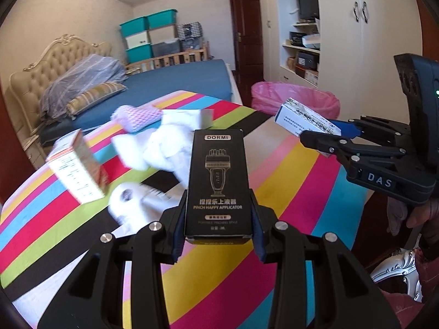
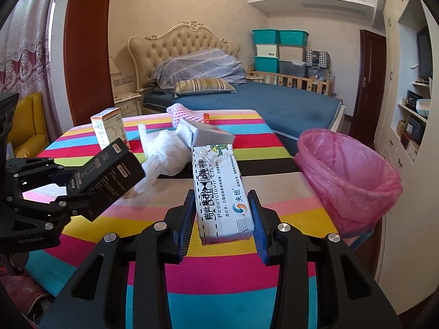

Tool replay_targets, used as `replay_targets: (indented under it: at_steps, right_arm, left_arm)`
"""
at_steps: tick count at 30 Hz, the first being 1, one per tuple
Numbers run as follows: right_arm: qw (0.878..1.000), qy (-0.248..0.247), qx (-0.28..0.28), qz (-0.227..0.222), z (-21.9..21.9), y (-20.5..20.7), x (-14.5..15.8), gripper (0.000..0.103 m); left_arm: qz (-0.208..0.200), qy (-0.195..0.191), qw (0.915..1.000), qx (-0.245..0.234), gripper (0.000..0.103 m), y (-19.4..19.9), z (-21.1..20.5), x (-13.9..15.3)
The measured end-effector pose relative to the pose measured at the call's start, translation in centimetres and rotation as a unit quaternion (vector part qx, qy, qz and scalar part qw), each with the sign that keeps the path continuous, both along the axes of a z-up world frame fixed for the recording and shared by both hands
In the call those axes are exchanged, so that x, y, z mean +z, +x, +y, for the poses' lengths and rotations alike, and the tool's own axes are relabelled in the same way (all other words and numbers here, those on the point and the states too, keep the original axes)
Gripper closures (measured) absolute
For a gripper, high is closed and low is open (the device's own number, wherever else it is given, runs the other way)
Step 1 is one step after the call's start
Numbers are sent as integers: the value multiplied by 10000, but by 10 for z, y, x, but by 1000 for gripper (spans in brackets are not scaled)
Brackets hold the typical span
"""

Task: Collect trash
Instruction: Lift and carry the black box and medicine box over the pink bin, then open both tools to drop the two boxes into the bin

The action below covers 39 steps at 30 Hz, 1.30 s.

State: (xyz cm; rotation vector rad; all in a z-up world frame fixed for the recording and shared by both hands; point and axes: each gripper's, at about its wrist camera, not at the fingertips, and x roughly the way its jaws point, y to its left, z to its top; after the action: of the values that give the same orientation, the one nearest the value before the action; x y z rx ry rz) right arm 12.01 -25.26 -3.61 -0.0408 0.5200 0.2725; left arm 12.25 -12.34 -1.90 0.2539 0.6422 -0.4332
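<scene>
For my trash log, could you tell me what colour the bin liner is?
Pink, translucent bin liner; the right wrist view shows it best.

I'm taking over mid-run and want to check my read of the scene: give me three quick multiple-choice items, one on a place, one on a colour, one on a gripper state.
1. Where is the bin?
A. on the bed
B. at the table's right edge
C. under the table

2. What colour is its liner?
A. pink
B. black
C. green

3. What is the left gripper doing?
A. open, empty
B. shut on tissue
C. shut on the black box

Answers: 1 B, it stands beside the striped table. 2 A, the bag is translucent pink. 3 C, both pads clamp the box sides; the right gripper likewise clamps the white medicine box.
</scene>
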Motion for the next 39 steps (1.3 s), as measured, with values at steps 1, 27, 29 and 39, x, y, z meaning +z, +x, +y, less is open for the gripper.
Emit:
replay_targets:
  at_steps: [1, 27, 29, 39]
  right_arm:
    - [10000, 3, -47, -4, -4, 0, 0, 65]
    - [9883, 87, -1518, 65, -166, 58, 10, 65]
    - [9863, 224, -1628, 163, -184, 73, 9, 65]
    - [9827, 666, -1716, 222, -223, 127, 2, 41]
  left_arm:
    - [22, 0, 10000, -47, 65, 3, -6, -1]
    - [330, -401, 9933, -1029, 65, 123, -160, 33]
    - [335, -390, 9927, -1087, 65, 138, -179, 35]
    - [666, -747, 9893, -1066, 56, 211, -232, 32]
